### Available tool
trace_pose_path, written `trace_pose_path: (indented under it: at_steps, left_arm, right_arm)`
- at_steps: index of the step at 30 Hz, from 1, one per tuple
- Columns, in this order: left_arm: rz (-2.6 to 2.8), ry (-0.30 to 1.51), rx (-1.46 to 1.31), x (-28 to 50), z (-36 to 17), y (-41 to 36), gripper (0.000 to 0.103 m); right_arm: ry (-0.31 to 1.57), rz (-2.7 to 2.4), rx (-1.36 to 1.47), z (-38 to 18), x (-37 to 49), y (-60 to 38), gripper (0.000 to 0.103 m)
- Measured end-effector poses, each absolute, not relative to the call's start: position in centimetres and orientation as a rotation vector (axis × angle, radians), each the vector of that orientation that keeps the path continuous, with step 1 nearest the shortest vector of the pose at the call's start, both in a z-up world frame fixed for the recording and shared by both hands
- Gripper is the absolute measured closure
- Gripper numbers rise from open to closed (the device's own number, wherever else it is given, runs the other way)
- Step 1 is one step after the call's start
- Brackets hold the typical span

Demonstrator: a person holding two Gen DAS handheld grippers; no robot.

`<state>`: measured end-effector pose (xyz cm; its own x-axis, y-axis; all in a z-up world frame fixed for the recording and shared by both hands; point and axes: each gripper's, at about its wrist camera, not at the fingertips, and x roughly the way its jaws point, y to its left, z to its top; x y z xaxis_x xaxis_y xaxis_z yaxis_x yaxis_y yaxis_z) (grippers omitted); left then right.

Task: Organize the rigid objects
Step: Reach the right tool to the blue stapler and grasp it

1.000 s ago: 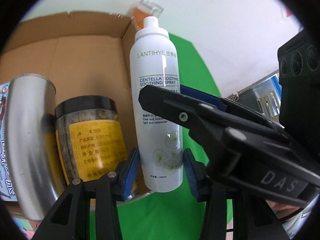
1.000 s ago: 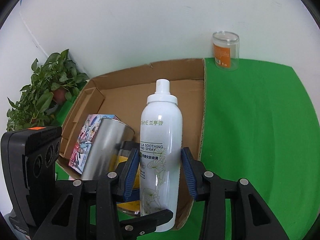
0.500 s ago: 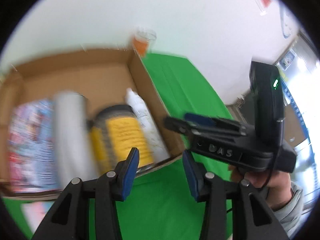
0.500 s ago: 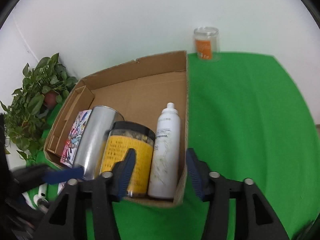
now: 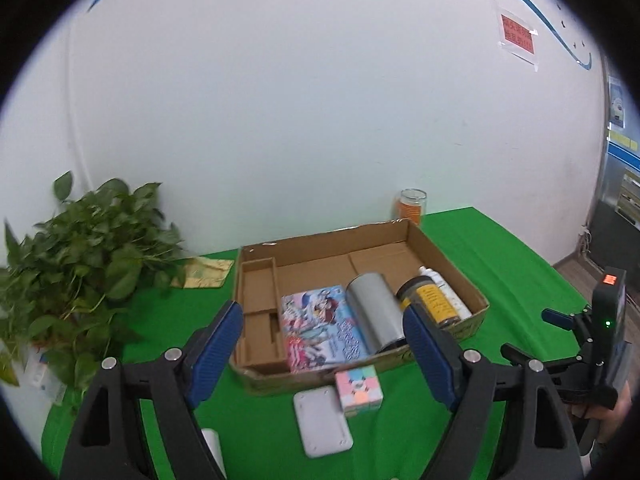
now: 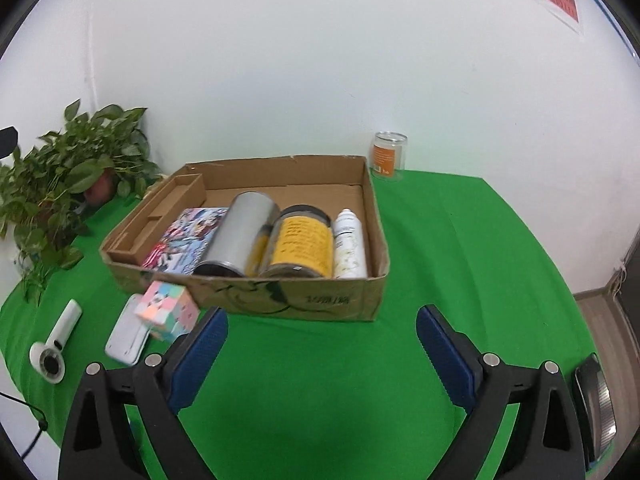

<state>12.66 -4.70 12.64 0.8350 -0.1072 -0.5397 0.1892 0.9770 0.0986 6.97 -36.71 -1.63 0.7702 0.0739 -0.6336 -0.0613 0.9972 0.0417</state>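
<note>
While the white spray bottle (image 6: 350, 249) lies at the right end of the cardboard box (image 6: 304, 300), mid-frame beside the yellow-labelled jar (image 6: 301, 246), both grippers, left (image 5: 322, 346) and right (image 6: 321, 354), have just been opening, nothing between their jaws.

The print on the yellow label of the jar (image 6: 302, 242) is too small and soft to read, and so is the lettering on the white spray bottle (image 6: 350, 246). The silver can (image 6: 236, 236) covers part of the picture box (image 6: 182, 240) beside it, and the near wall of the cardboard box (image 6: 288, 300) hides the bottoms of all four. The pastel cube (image 6: 166, 308) is blurred and sits in front of the white flat case (image 6: 126, 336), covering one corner. In the left wrist view a white object (image 5: 212, 446) is mostly hidden behind the gripper finger. A dark object (image 6: 594, 404) at the table's right edge is cut off by the picture's rim. The red wall notice (image 5: 518, 34) cannot be read.
</note>
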Motion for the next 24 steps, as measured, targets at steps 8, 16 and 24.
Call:
trace_pose_path:
  at_steps: [8,16,24]
  left_arm:
    - [-0.167,0.626,0.027,4.7,7.3,-2.5,0.021]
    - [-0.223,0.809,-0.115,2.2,0.4,-0.7,0.021]
    - [-0.414,1.069,-0.329,1.5,-7.7,-0.7,0.023]
  right_arm:
    - [0.638,0.089,-0.054,-1.2,-0.1,-32.7,0.007]
    - [0.667,0.24,-0.091,-3.7,-6.9,-30.3,0.007]
    - [0.692,0.556,-0.049,-6.7,-12.6,-26.5,0.007]
